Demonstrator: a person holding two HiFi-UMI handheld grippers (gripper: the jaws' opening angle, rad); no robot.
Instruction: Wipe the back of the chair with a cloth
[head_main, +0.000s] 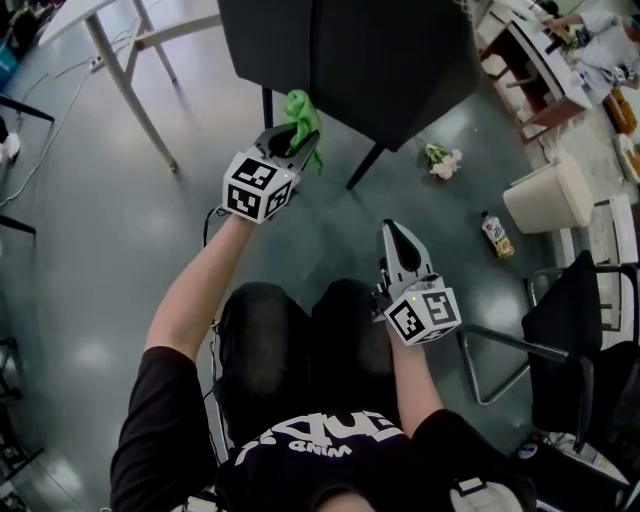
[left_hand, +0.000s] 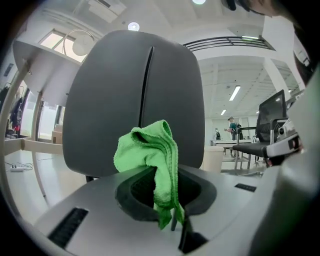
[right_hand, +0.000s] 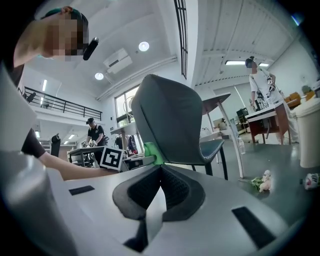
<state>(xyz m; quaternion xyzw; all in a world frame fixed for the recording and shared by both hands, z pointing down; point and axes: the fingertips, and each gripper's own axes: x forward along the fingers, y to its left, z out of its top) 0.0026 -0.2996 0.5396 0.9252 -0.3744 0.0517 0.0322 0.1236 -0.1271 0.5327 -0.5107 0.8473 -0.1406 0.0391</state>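
One green cloth (head_main: 300, 108) is clamped in the left gripper (head_main: 297, 140), close before the back of one dark grey chair (head_main: 350, 60). The right gripper (head_main: 394, 235), nearer, has its two jaws together on nothing. One bottle (head_main: 496, 236) lies on the floor at the right.

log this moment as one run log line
left gripper: shut on green cloth | green cloth: by chair back lower edge, contact unclear | right gripper: shut, empty, off the chair back
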